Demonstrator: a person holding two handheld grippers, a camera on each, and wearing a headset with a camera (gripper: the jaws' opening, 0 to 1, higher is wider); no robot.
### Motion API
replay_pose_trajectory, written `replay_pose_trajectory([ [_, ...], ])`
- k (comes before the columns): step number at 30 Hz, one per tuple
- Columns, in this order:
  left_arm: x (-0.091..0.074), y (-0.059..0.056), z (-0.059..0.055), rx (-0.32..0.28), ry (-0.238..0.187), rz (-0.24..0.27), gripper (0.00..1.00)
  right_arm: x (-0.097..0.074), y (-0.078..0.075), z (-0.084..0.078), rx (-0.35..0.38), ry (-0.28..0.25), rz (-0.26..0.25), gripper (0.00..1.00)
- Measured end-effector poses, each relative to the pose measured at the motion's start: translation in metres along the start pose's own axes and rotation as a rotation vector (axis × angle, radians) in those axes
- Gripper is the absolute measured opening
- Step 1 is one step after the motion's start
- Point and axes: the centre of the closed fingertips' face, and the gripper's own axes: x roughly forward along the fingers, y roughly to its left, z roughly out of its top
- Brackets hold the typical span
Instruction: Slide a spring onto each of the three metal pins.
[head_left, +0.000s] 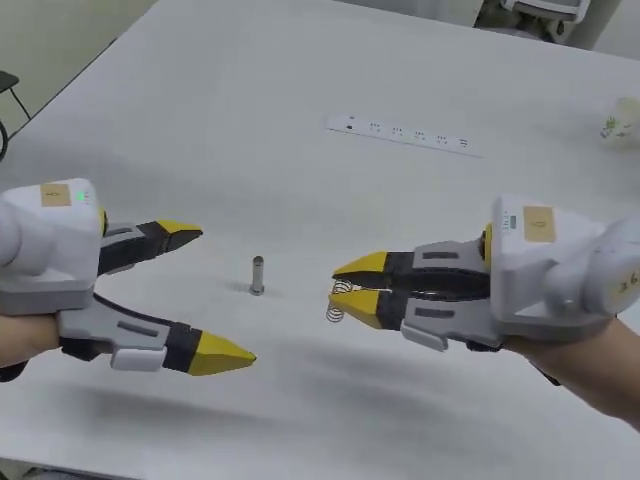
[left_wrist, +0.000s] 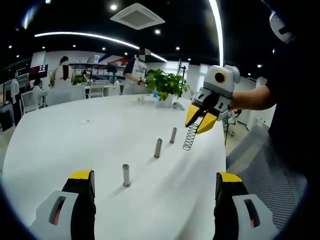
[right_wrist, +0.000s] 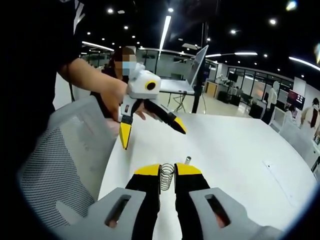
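Observation:
A bare metal pin stands upright on the white table, between my two grippers. My left gripper is wide open to the left of it, nothing between its fingers. My right gripper is shut on a spring just right of the pin. In the left gripper view the bare pin is closest, and two further pins each carry a spring. Beyond them the right gripper holds its spring hanging down. The right gripper view has the held spring in front of the pin.
A white power strip lies at the back of the table. A potted plant stands at the far end. A mesh chair sits beside the table's edge. Several people are in the background.

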Motion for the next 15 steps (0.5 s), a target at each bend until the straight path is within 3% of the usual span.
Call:
replay_pose_trajectory([
  [15,-0.002,0.004,0.0,-0.009,-0.014,0.02,0.98,0.021,-0.016,0.004,-0.013,0.008,-0.006,0.07],
])
